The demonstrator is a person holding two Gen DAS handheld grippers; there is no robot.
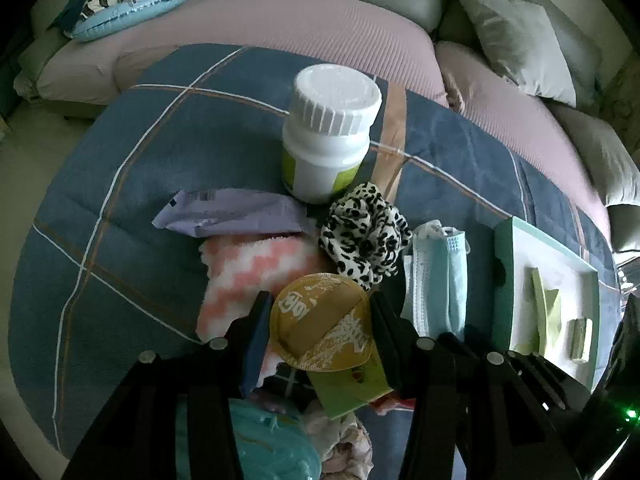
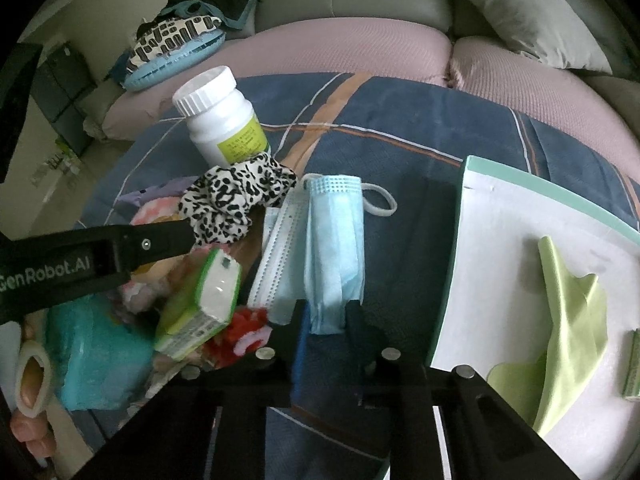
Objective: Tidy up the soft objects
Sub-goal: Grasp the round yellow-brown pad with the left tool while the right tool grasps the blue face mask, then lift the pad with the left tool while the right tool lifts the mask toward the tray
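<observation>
1. My left gripper (image 1: 322, 334) is clamped on a round yellow-foil lidded cup (image 1: 322, 322), one finger on each side of the lid. It sits over the pile of stuff on the blue plaid blanket (image 1: 120, 200).
2. My right gripper (image 2: 326, 320) is pinched onto the near end of a blue face mask (image 2: 334, 248), and the pads look tight on the fabric. The mask lies flat on the blanket with its ear loop sticking out at the far end. A second, paler mask (image 2: 276, 248) is tucked right against its left side.
3. The leopard-print scrunchie (image 1: 366, 236) is just beyond the cup, touching the base of the white pill bottle (image 1: 332, 136), which stands upright.
4. A pink zigzag fluffy cloth (image 1: 256, 276) lies left of the cup, with a purple packet (image 1: 232, 214) on its far edge.
5. A green box (image 2: 200, 304) lies tilted in the pile next to something teal (image 2: 96, 360).
6. The white tray with the mint rim (image 2: 500, 260) is off to the right of the masks and holds a lime green cloth (image 2: 572, 320).
</observation>
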